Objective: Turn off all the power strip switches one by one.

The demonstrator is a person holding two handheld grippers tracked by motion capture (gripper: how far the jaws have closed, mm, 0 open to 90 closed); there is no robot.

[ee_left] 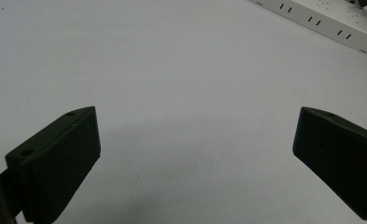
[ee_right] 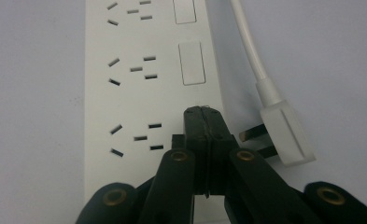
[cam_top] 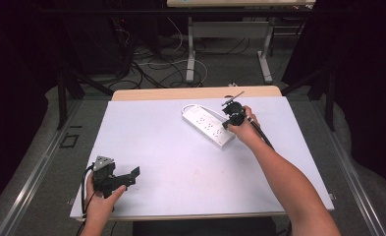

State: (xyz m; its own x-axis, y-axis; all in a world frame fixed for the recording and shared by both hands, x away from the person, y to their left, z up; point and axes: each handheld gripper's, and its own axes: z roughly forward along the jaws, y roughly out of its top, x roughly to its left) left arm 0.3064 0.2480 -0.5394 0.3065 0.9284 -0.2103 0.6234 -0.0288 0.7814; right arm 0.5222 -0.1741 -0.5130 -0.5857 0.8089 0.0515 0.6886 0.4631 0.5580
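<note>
A white power strip (cam_top: pixel 207 125) lies slantwise on the far middle of the white tabletop (cam_top: pixel 180 162). My right gripper (cam_top: pixel 232 118) points down at it. In the right gripper view its jaws are pressed together, nothing between them. The tips of the right gripper (ee_right: pixel 203 112) sit over the power strip (ee_right: pixel 139 93) in line with its rocker switches (ee_right: pixel 191 63), hiding the spot beneath. The strip's white plug (ee_right: pixel 286 135) lies loose beside it on its cord (ee_right: pixel 251 46). My left gripper (cam_top: pixel 129 176) rests at the near left, open and empty. The left gripper (ee_left: pixel 195 121) faces the strip (ee_left: pixel 326 18) far off.
The table's wooden far edge (cam_top: pixel 195 92) borders a floor with tangled cables (cam_top: pixel 151 69) and the white legs of another table (cam_top: pixel 190 54). A dark frame and curtains stand at both sides.
</note>
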